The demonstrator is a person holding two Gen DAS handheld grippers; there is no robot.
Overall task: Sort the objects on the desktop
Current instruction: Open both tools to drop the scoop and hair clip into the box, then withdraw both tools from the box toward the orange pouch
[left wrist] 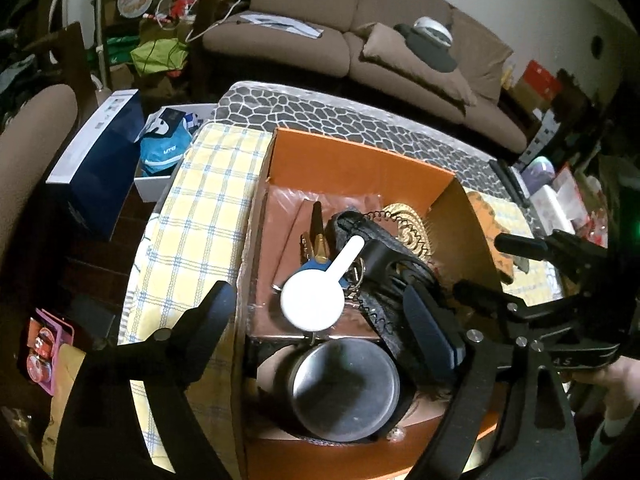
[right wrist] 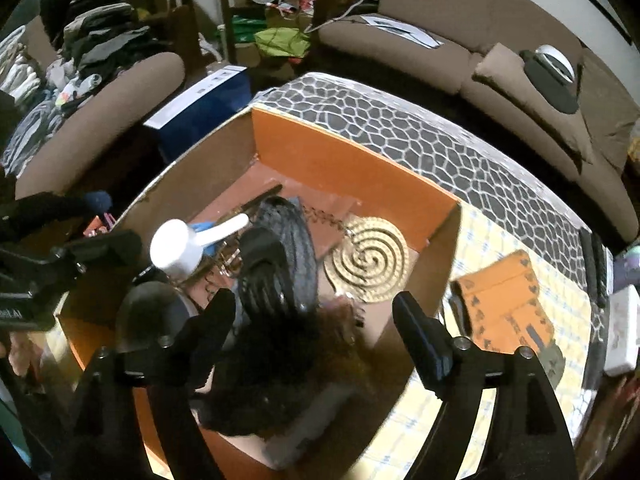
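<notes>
An orange cardboard box (left wrist: 360,156) sits on the yellow checked cloth (left wrist: 192,216) and holds the sorted things. Inside it, nearest the camera, stands a round metal tin (left wrist: 344,392); beyond that lie a black hairbrush (right wrist: 276,248), a gold spiral trivet (right wrist: 370,262) at the far corner, and a white scoop (left wrist: 316,296) — resting on keys. The left gripper (left wrist: 320,316) and right gripper (right wrist: 316,320) both hover over the box, jaws spread wide, holding nothing.
</notes>
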